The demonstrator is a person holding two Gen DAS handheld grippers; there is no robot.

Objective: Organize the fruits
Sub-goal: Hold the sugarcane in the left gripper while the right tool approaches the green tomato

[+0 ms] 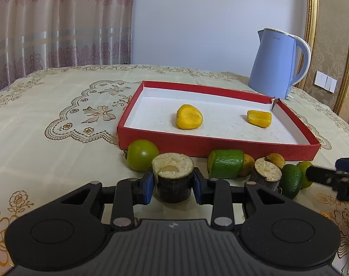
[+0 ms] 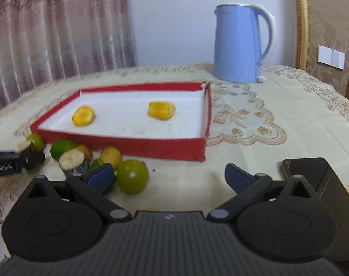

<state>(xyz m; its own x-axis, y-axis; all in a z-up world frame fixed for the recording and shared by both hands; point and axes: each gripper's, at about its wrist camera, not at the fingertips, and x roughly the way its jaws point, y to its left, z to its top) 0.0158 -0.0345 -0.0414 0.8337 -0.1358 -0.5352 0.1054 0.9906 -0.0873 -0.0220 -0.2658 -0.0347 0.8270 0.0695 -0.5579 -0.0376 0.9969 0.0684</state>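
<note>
A red box (image 1: pixel 218 143) with a white floor holds two yellow fruit pieces (image 1: pixel 188 116) (image 1: pixel 259 118). In front of it lie a round green fruit (image 1: pixel 142 157), a green chunk (image 1: pixel 225 166), brown longans (image 1: pixel 275 159), a second dark cut stump (image 1: pixel 266 176) and more green pieces. My left gripper (image 1: pixel 173 184) is shut on a dark cut stump with a pale top (image 1: pixel 173 179). In the right wrist view my right gripper (image 2: pixel 168 176) is open and empty, with a green fruit (image 2: pixel 132 176) beside its left fingertip (image 2: pixel 101 177). The red box (image 2: pixel 151 147) lies beyond.
A blue kettle (image 1: pixel 276 63) stands behind the box, also in the right wrist view (image 2: pixel 240 43). A black phone (image 2: pixel 310 172) lies on the tablecloth at the right. The left gripper's tip (image 2: pixel 25 159) shows at the left edge. Curtains and wall lie behind.
</note>
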